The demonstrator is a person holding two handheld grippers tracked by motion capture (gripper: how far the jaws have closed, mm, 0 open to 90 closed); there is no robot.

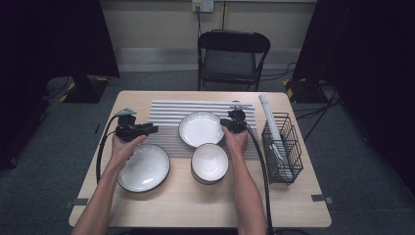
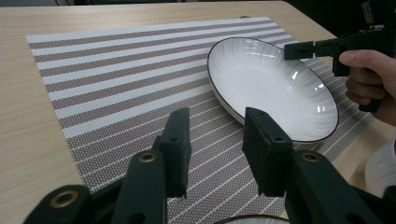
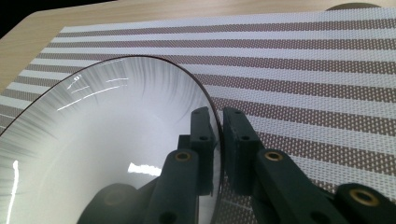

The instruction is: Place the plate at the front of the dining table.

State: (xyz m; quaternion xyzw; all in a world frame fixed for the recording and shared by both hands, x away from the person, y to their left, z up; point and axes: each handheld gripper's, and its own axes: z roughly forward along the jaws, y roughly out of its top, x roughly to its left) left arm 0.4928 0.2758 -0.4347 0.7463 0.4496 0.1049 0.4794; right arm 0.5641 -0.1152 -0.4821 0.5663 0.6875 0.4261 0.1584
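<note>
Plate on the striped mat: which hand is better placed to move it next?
Right. The right gripper is clamped on the rim of the plate, on the striped mat. The left gripper stands open short of it, holding nothing.

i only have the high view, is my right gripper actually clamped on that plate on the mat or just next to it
Observer: Clamped. In the right gripper view the right gripper has one jaw inside the plate rim and one outside.
Operator: left one holding anything
Observer: No. The left gripper is open over the striped mat, nothing between its jaws.
Operator: plate flat or tipped
Observer: In the left gripper view it looks tipped, with the held edge raised.
</note>
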